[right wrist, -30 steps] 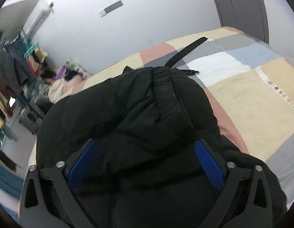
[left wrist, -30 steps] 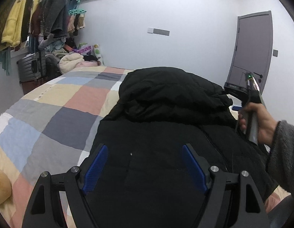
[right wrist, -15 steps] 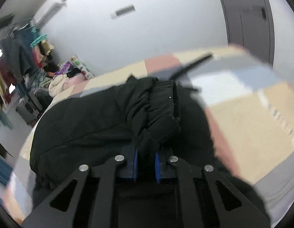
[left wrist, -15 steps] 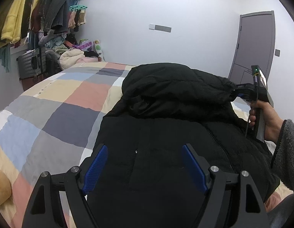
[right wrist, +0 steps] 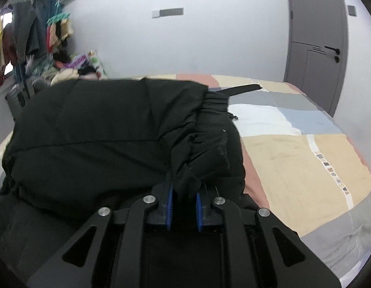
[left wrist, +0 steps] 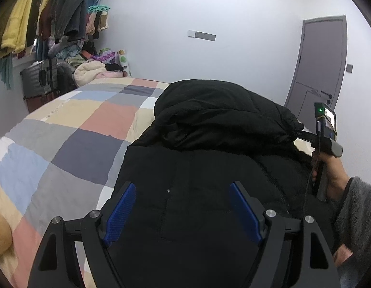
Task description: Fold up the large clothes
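Right hand-held gripper [right wrist: 184, 207] sits at the lower centre of the right wrist view with its blue pads pressed close together, pinching a bunched fold of the black jacket [right wrist: 108, 129] at the cuffed end of a sleeve [right wrist: 209, 141] that lies folded across the jacket's body. In the left wrist view the same hand-held gripper appears at the right edge, held in a hand [left wrist: 329, 168] with a grey fuzzy cuff, its tip buried in the jacket's raised upper fold. Left hand-held gripper [left wrist: 183, 213] fills the bottom of its own view, blue pads [left wrist: 120, 213] spread wide apart and hovering over the jacket's flat lower panel, gripping nothing. The jacket lies on a bed with a patchwork quilt [left wrist: 65, 132] that stretches to the left of the frame. Hanging clothes [left wrist: 41, 16] crowd the upper left, and a grey door [left wrist: 322, 67] stands at the right.
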Demonstrator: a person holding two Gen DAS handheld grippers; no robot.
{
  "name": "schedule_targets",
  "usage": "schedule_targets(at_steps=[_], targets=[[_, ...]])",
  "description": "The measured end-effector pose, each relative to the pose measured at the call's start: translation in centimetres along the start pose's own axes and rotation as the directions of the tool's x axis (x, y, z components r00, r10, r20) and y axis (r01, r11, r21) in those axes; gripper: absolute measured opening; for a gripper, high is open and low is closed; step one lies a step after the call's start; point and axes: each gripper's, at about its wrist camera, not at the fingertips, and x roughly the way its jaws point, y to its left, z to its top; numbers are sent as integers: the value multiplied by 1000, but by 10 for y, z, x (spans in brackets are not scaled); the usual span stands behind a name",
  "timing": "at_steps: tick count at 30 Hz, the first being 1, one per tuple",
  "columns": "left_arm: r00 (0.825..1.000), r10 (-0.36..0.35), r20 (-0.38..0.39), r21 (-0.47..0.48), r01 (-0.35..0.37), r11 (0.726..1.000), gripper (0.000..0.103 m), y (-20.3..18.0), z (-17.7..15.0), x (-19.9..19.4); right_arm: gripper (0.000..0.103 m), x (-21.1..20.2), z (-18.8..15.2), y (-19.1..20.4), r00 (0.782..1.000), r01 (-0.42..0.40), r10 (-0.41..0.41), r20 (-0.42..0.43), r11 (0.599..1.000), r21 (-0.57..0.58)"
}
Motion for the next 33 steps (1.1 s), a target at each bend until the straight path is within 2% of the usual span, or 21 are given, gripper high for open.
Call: schedule_targets(at_steps=[2,4,5,6,10,13,15,20,24,29,33], targets=[[1000,-8,8,-8,8,1000,80,-1,2,-3,23,-8,-1,3,1000,7,-7,6,1000,-4],[1000,-3,25,6,2,1000,80,-4,3,-7,33,-16,-5,8,1000,18,-18,3,1000,-26],[999,1,33,16,-1,1000,80,-6,3,-9,45,-21,-7,8,1000,12,-12,-7,1000,-22],[999,3,38,22,-4,1000,80,-7,3,-10,51,-25,-9,9,1000,6,-6,-13,1000,-19],[999,2,39,30,-3,1000,80,-10,0,-15,57,-52,-14,13,1000,-18,18,-26,1000,-20],[999,-3,33,28,2,1000,80,-10,-1,-18,60,-79,-16,16,1000,-29,30,2,998,-53],[1000,-8,30,22,8,1000,80,-10,-1,-20,69,-96,-18,18,999,-24,26,25,997,-77],[999,-31,22,2,31,1000,80,-6,1,-26,82,-131,-26,18,997,-57,62,48,994,-89],[997,-67,-23,-54,66,996,80,7,4,-26,83,-148,-38,9,996,-88,90,25,993,-79],[991,-102,-88,-158,87,984,80,36,8,-25,83,-157,-44,-4,997,-68,70,20,995,-73],[983,-101,-155,-247,61,967,80,65,6,-17,84,-156,-50,-25,999,-45,45,-19,999,-23]])
